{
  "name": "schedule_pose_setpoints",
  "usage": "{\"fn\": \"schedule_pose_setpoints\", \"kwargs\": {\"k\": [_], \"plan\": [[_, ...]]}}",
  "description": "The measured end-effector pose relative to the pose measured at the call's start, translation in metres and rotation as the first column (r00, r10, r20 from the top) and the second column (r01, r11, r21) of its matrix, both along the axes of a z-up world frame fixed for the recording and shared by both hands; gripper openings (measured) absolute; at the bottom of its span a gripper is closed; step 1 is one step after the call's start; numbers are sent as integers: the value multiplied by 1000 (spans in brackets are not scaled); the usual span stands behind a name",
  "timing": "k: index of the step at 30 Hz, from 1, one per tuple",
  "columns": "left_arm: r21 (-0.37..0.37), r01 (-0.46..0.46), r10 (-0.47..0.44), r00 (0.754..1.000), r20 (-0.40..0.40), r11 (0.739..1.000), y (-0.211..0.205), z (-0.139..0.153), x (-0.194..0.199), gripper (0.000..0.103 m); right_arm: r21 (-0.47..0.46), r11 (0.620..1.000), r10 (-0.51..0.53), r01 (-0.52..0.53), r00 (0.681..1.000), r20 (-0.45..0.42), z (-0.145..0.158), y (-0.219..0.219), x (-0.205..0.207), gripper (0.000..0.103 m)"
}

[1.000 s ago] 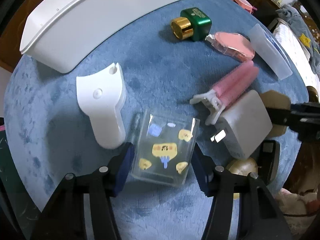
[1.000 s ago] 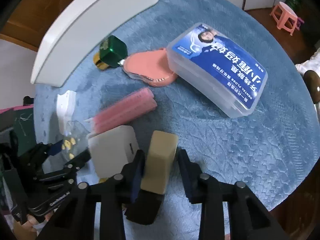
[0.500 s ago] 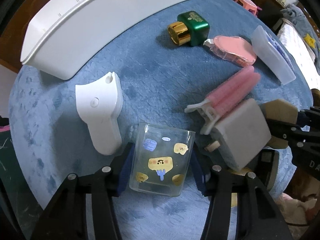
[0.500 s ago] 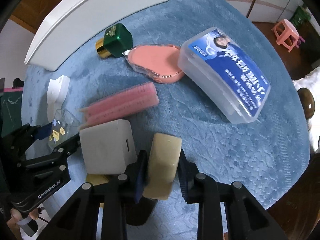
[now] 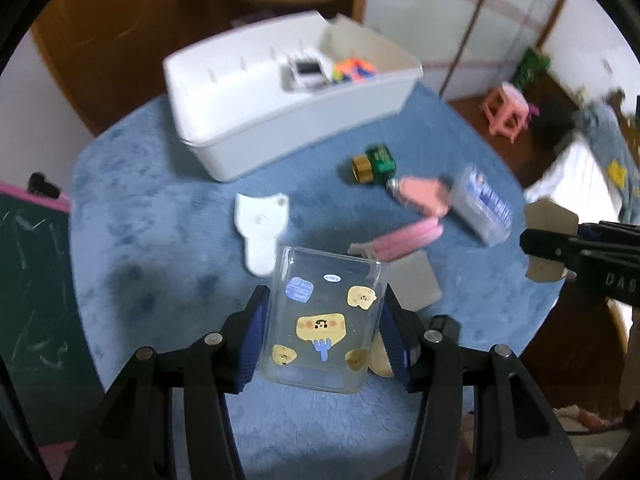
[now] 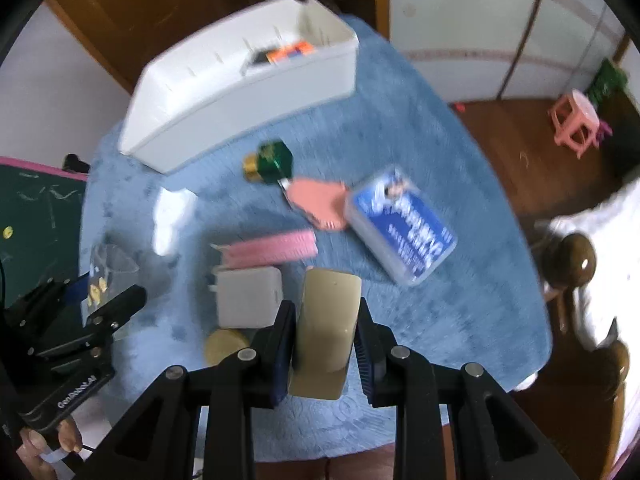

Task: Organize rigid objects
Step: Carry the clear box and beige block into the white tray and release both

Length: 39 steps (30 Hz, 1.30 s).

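Note:
My left gripper point(image 5: 326, 330) is shut on a clear plastic box with yellow stickers point(image 5: 322, 316), held up above the blue table. My right gripper point(image 6: 325, 334) is shut on a beige block point(image 6: 326, 320), also lifted; that block point(image 5: 548, 242) and gripper show at the right edge of the left wrist view. The white storage bin point(image 5: 280, 120) stands at the table's far side with colourful items inside. On the cloth lie a white charger block point(image 6: 248, 298), a pink hair roller point(image 6: 272, 248), a white plastic piece point(image 5: 260, 228) and a blue-labelled floss box point(image 6: 402, 226).
A green bottle with a gold cap point(image 5: 372, 164) and a pink flat case point(image 6: 316, 200) lie mid-table. A round tan lid point(image 6: 224, 346) sits near the front edge. A pink stool point(image 6: 576, 124) stands on the wooden floor to the right. A dark green board point(image 5: 28, 260) is at left.
Both grippers have risen from the table with their objects, so the table looks smaller and the bin's inside now shows. The right jaws closed onto the beige block.

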<state>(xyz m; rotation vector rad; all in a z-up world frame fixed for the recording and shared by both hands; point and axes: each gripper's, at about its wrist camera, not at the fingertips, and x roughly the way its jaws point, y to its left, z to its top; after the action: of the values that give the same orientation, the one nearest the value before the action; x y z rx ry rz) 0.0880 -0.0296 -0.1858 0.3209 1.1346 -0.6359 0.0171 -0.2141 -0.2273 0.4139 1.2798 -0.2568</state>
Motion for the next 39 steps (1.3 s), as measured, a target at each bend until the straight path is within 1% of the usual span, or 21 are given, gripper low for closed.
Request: {"fn": "schedule_pose_setpoints", "kwargs": {"k": [2,5,8,10,14,16,20,24,27,29,30,33,36,38,39], "plan": [[-20,-35,35,999,6,999,8,14,7,56,-18,999,28,-27,999,40,25,-1,2,28],[-43,-74,76,997,34,996,11,31,16,56,-65,995,89,-80,986,138,68,-1,3,28],[-86,-99,105,992,72,991,15,57,23,56,-83,989,134,-120,974,184,104,-1,5,28],[-113,-109,121,986,113,988,17,82,27,56,-87,986,161,-145,963,216,122,3,7,28],[-170,-103,136,972,194,980,18,122,34,56,-101,978,206,-183,929,307,165,8,18,28],[-195,-105,149,963,226,975,17,140,41,56,-98,975,220,-198,916,336,182,7,28,28],[-243,-107,177,942,287,964,12,176,61,57,-123,967,253,-222,884,392,217,5,51,28],[-272,-120,208,923,323,955,3,203,86,57,-150,960,280,-237,845,457,255,0,77,28],[-271,-130,226,904,364,954,-8,221,104,57,-192,950,310,-246,813,493,279,-3,96,28],[-284,-142,247,893,377,948,-14,229,119,57,-218,941,335,-258,793,508,289,-4,108,28],[-291,-147,255,890,378,945,-16,230,124,57,-226,937,346,-265,788,509,288,-4,114,28],[-309,-184,296,881,368,933,-26,227,150,57,-251,926,372,-281,784,497,282,-7,137,28],[-302,-217,317,887,337,928,-38,208,175,57,-227,928,370,-295,804,467,260,-14,163,28],[-272,-243,324,892,313,931,-50,186,191,57,-202,932,362,-303,821,441,239,-19,182,28],[-251,-256,326,898,295,933,-57,171,201,57,-187,934,356,-304,830,429,228,-21,189,28]]}}
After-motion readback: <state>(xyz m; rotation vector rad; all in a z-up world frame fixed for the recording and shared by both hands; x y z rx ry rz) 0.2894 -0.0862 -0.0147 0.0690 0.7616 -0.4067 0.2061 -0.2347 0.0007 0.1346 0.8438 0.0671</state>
